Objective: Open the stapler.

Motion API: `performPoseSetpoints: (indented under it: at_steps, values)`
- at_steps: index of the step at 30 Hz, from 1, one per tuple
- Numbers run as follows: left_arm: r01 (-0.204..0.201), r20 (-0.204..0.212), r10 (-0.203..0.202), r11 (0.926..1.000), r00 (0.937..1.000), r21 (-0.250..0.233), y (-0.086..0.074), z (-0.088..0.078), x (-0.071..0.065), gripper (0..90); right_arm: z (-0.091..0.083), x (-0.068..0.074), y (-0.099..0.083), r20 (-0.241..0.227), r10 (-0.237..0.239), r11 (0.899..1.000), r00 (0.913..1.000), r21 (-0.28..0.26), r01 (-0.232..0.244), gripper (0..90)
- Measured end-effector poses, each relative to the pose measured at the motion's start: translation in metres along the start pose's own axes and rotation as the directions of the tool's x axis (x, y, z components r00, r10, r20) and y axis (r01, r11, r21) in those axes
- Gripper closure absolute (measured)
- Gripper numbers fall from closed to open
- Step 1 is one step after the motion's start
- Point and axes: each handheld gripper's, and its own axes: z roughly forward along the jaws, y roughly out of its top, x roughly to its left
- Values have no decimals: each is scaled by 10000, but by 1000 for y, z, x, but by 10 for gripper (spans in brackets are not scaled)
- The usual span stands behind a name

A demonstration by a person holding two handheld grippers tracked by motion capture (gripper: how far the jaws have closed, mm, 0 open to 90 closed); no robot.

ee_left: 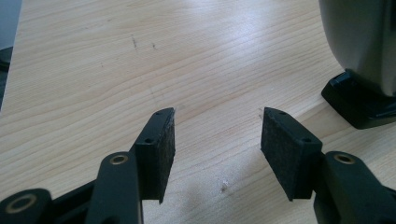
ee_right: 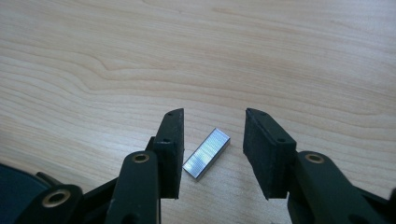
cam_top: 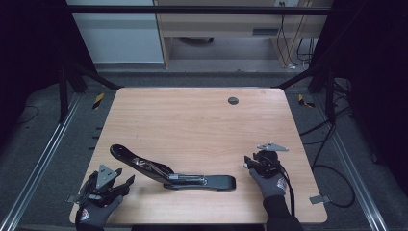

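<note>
The right tool [ee_right: 212, 149] hovers spread over a silver staple strip [ee_right: 207, 153] lying flat on the table [ee_right: 233, 56] between its jaws. The left tool [ee_left: 217, 144] is spread and empty. Farther in, an opened black stapler [cam_top: 168, 172] lies between them.

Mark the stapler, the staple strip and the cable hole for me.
stapler [cam_top: 202, 181]: high view, on its flat base.
staple strip [ee_right: 207, 153]: right gripper view, middle of its shiny top.
cable hole [cam_top: 233, 100]: high view, centre of the dark cap.
</note>
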Motion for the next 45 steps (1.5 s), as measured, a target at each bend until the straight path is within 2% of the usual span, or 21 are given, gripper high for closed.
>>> performPoseSetpoints:
  at_steps: [5, 12, 18, 35, 41, 45]
  values:
    - [-70, 94, 69, 10000, 9999, 46, 0, 1, -1, 448, 9, 3, 0, 239, -19, 9993, 9997, 367, 10, 591]
    - [-23, 88, 22, 10000, 10000, 85, -1, 1, 0, 448, 15, 3, 0, 245, 181, 9985, 9995, 507, -194, 604]
    - [-10, 63, 9, 9998, 10000, 182, -1, 2, 0, 447, 21, 4, 0, 288, 130, 9973, 9995, 717, -150, 637]
    - [56, 148, -60, 9996, 9999, 280, -1, 3, 1, 449, 22, 6, 0, 379, -43, 9954, 9993, 959, 7, 775]
    - [57, 158, -62, 9996, 9999, 283, -1, 3, 1, 449, 22, 6, 0, 308, -119, 9945, 9995, 1042, 86, 784]
    - [76, 150, -80, 9996, 9999, 275, -1, 3, 1, 449, 18, 8, 3, 178, -344, 9941, 9992, 1038, 324, 785]
